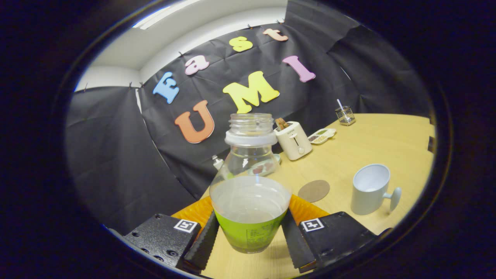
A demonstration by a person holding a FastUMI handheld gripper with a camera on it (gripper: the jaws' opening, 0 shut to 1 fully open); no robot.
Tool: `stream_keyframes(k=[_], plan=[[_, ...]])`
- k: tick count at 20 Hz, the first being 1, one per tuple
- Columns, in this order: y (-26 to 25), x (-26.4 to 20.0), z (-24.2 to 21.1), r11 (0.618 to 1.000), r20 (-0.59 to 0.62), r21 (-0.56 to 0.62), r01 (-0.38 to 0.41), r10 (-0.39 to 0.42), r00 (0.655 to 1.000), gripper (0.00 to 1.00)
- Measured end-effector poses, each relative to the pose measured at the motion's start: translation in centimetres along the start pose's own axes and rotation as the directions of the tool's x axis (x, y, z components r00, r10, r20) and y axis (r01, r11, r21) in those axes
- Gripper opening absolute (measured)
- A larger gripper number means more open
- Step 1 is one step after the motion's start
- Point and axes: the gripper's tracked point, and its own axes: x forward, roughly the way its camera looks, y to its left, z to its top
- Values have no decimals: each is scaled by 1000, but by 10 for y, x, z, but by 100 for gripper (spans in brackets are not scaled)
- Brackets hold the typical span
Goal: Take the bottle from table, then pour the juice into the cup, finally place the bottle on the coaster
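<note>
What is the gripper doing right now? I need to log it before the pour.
Gripper: shut on the bottle, one finger pressing each side of its lower body; the bottle is uncapped and upright.

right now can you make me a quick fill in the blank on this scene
1. The bottle has no ____ on its neck.
2. The fingers press the bottle from ____ sides.
3. The round brown coaster lies between the bottle and the ____.
4. The toaster stands beyond the ____.

Missing: cap; both; cup; coaster
</note>
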Motion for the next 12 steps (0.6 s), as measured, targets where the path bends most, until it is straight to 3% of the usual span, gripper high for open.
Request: stream_keyframes(k=[6,12], plan=[[-1,2,15,976,14,208,-62,60,998,82],[-1,6,22,876,4,468,-115,128,992,81]])
